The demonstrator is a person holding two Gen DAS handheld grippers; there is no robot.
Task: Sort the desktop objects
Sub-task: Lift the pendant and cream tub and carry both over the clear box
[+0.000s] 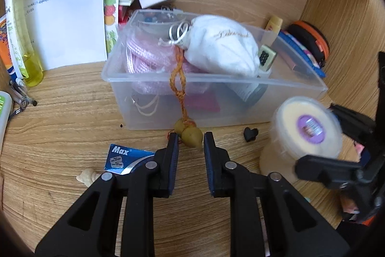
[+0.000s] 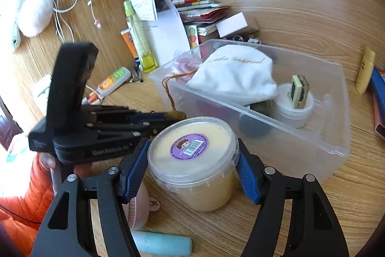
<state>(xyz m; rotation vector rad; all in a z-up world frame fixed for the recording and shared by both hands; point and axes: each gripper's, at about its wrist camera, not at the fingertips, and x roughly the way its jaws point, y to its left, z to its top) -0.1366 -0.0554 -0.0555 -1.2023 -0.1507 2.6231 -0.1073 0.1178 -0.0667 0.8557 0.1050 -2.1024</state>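
Tub of pale yellow cream, clear-lidded with a purple barcode sticker, sits between the blue-padded fingers of the right gripper; the pads press its lid rim on both sides, so these tongs are closed on it. In the left wrist view the same tub appears tilted and blurred, its lower part just at the wooden desk, in front of the right end of the clear plastic bin.

The left gripper stands narrowly parted and holds nothing. Just ahead of its tips lie two olive-green beads on an orange braided cord that hangs over the bin's front wall. A blue Max razor-blade box lies beside the left finger, and a small black heart rests on the desk between the beads and the tub.

Inside the bin lie a white drawstring pouch, pink cord, and a mahjong tile standing on a small white jar. A teal tube lies near the right gripper's base.
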